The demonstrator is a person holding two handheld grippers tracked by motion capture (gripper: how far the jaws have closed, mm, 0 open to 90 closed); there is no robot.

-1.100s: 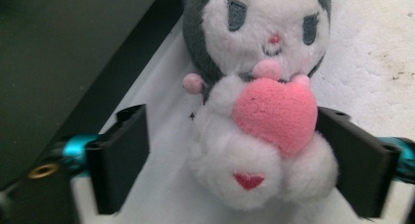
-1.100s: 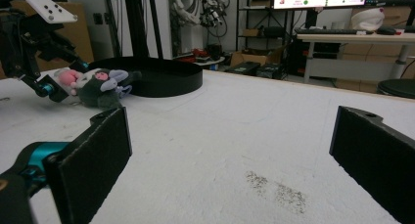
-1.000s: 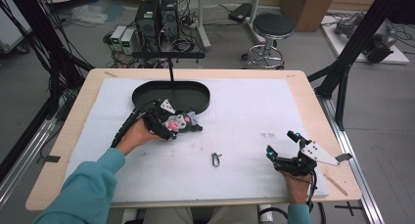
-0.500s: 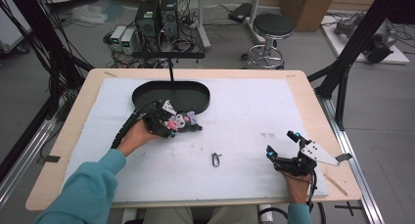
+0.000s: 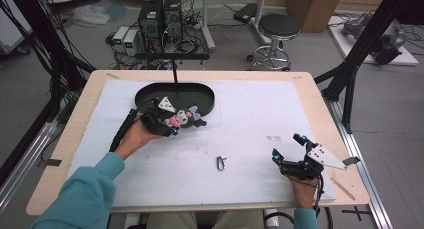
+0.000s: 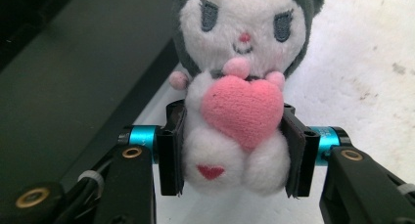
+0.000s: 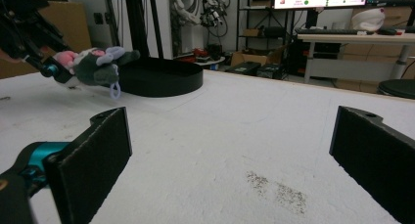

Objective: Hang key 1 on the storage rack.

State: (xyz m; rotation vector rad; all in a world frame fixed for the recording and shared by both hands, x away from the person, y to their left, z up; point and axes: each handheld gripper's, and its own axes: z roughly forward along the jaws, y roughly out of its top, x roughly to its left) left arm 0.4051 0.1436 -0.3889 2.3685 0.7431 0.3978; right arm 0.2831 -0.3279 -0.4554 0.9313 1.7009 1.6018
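The left gripper (image 5: pixel 176 124) has its two black jaws closed against the sides of a small plush doll (image 6: pixel 240 106), white-bodied with a grey hood, pink cheeks and a pink fabric heart on its chest; the pads (image 6: pixel 171 150) press into the soft lower body on either flank, so the doll is squeezed between them. These jaws have just been closing, with the doll between them. Taking the shallow black oval tray (image 5: pixel 200 91) at the far middle of the table as the landmark, the gripped doll (image 5: pixel 181 119) sits just at the tray's near rim, on the person's side of it, its head pointing away from the hand. In the left gripper view the tray's dark wall (image 6: pixel 73 87) runs beside the doll. The right gripper (image 5: pixel 289 148) is well apart from the tray, towards the near right corner of the white foam mat (image 5: pixel 250 119), its jaws standing wide with nothing between them. A small metal clip (image 5: pixel 221 162) lies on the mat, between the tray and the table's near edge.
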